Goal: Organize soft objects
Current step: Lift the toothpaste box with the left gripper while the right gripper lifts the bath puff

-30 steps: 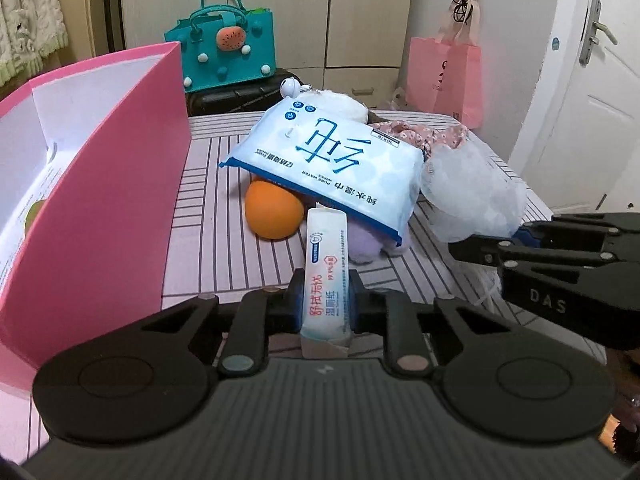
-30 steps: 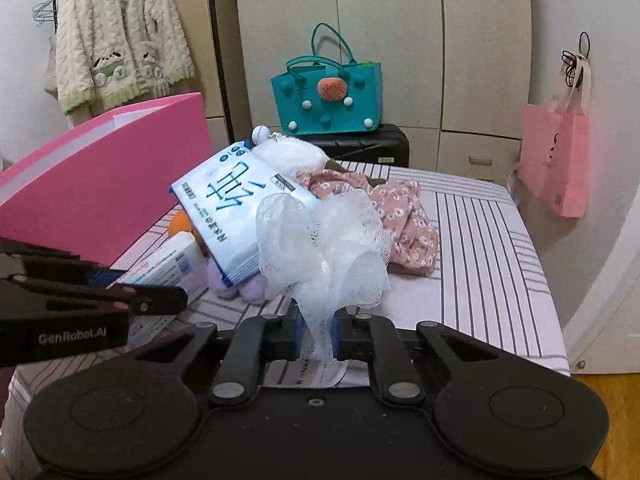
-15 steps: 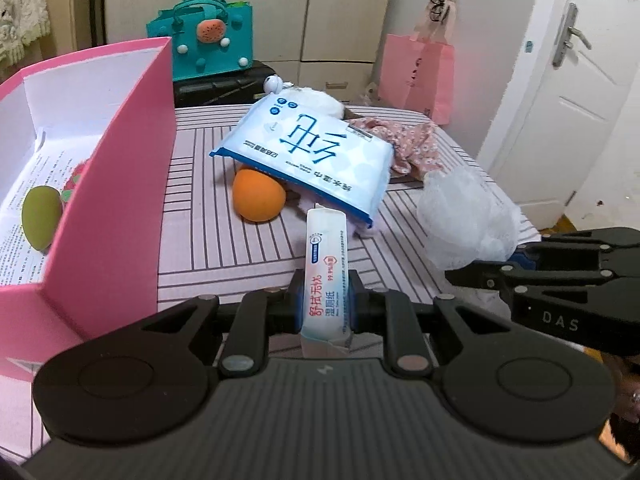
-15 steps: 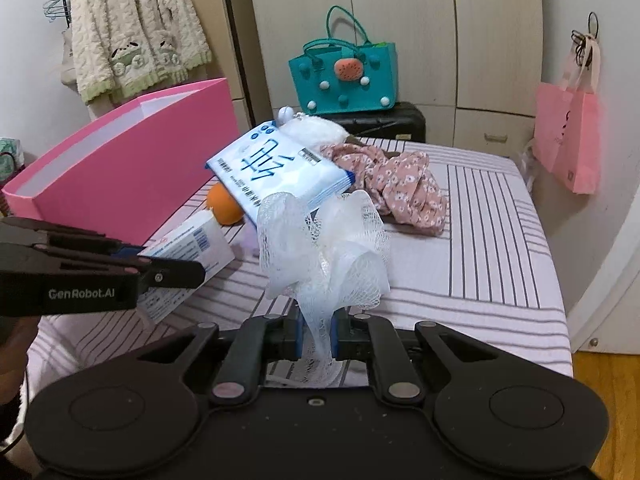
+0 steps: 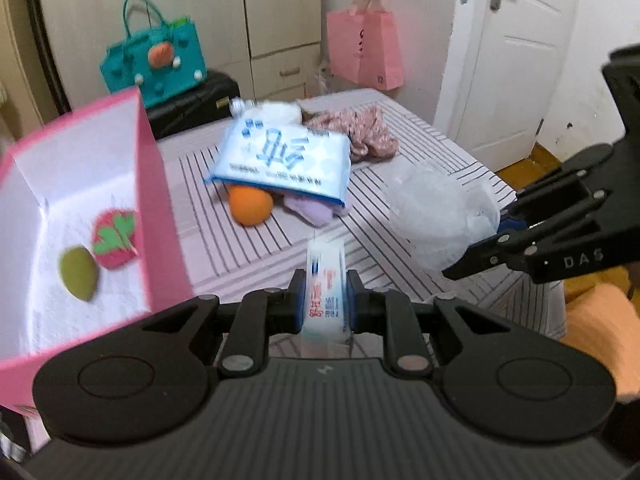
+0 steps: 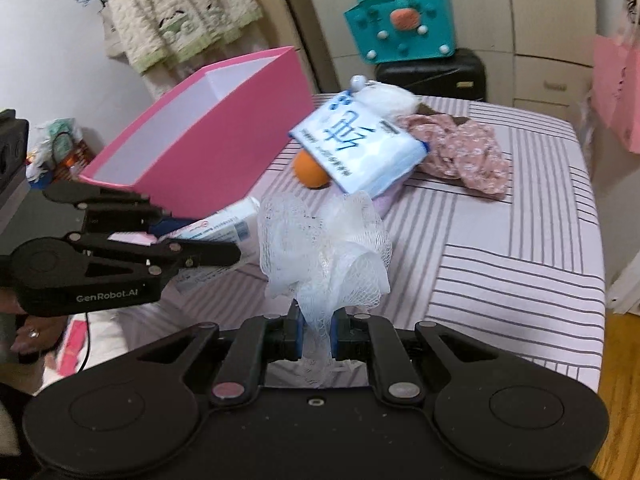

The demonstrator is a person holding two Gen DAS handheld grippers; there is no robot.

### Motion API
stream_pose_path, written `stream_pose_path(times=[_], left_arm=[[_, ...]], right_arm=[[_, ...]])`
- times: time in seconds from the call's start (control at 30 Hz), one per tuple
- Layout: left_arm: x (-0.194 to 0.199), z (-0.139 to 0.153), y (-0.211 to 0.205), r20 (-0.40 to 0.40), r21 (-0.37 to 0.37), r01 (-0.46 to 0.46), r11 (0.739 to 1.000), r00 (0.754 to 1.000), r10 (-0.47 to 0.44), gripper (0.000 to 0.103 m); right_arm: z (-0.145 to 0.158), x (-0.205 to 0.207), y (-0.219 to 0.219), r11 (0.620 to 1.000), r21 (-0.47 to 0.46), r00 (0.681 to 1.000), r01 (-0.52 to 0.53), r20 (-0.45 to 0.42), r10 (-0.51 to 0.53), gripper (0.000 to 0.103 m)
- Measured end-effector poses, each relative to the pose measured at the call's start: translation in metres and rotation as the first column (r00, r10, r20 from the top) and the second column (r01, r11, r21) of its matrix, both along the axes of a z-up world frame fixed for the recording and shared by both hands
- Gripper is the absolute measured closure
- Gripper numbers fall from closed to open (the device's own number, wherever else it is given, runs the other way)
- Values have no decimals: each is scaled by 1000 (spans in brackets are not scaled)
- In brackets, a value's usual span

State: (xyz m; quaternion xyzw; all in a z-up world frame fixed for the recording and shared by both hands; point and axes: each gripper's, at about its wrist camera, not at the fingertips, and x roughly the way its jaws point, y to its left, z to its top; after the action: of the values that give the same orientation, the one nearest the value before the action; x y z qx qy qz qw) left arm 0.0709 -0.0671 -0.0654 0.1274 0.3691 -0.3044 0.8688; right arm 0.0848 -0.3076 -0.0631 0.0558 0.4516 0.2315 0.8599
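Here, tissue pack (image 5: 325,300) and mesh sponge (image 6: 324,248) sit clamped between fingers.

"GenRobot.AI" is showing in white on the left gripper (image 6: 224,256) body. "DAS" is showing on the right gripper (image 5: 452,272) body, beside it. Print on the wipes pack (image 5: 280,160) is staying illegible.

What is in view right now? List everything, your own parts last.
pink box: 1, pink outside, white inside, left on the striped table
felt strawberry: 1, red, in box
green piece: 1, in box
large wipes pack: 1, blue-white, mid table
orange ball: 1, under that pack
lilac cloth: 1, under the pack
floral cloth: 1, pink, far side
teal bag: 1, behind table
pink paper bag: 1, hanging
small wipes pack: 1, white, in left gripper jaws
mesh pouf: 1, white, in right gripper jaws
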Motion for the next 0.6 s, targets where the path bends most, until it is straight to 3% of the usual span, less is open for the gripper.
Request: stream_pose_path(times=[0.1,0.17,0.4,0.53,0.6], left_arm=[[-1,15,13,17,-7,11,1000,1000,-11,85],[-2,20,20,44,-5,12,1000,999,-12,101],[10,7,28,-2,8,-8,1000,1000,8,101],[10,-9,38,-97,-35,-5,999,995,1,101],[6,-14,42,-102,-38,-6,999,995,2,100]], right_arm=[[11,-1,5,1000,5,999,-28,-16,28,89],[20,-2,11,999,4,999,-53,-9,53,89],[25,14,28,996,0,996,-90,1,90,89],[13,23,31,998,-12,997,-69,-19,68,89],[9,24,30,998,-8,998,-63,-30,63,89]])
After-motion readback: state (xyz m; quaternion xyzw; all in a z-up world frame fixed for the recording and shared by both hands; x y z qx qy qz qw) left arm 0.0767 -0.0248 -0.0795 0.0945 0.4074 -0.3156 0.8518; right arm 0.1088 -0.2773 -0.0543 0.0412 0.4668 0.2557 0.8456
